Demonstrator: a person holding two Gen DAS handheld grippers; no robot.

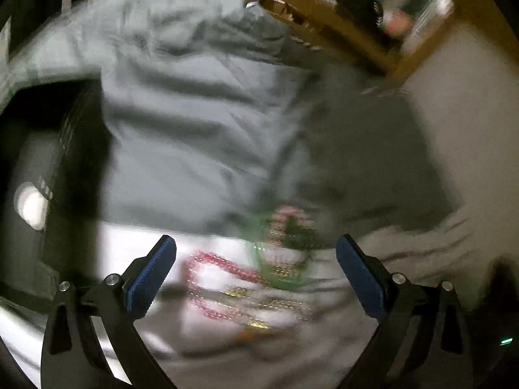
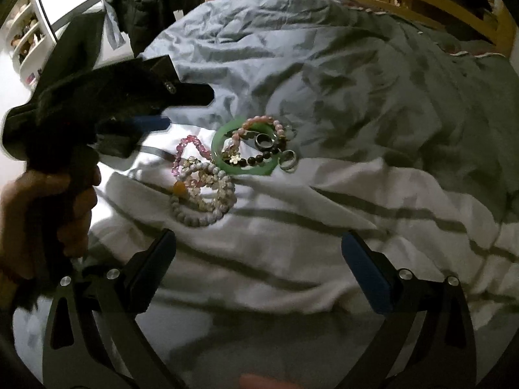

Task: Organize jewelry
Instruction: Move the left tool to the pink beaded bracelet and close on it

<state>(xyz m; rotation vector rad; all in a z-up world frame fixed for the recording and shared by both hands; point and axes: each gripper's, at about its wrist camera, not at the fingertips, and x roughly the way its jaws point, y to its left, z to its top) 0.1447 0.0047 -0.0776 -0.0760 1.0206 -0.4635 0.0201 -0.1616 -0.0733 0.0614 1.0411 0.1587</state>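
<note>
A heap of jewelry lies on the white part of the bed cover: a green bangle [image 2: 244, 162], pink bead bracelets [image 2: 189, 149], a pale grey bead bracelet [image 2: 201, 215], a dark bead bracelet and two metal rings [image 2: 288, 159]. My right gripper [image 2: 258, 259] is open and empty, well short of the heap. My left gripper [image 1: 256, 269] is open and empty, just above the heap; its view is blurred, showing the green bangle [image 1: 259, 259] and a pink bracelet [image 1: 214, 259]. The left gripper also shows in the right wrist view [image 2: 152, 123], left of the heap.
A rumpled grey-blue duvet [image 2: 324, 64] covers the far half of the bed. A wooden bed frame [image 2: 421, 0] runs along the back. A dark jacket [image 2: 152, 3] hangs at back left. A dark object [image 1: 48, 162] stands at the left.
</note>
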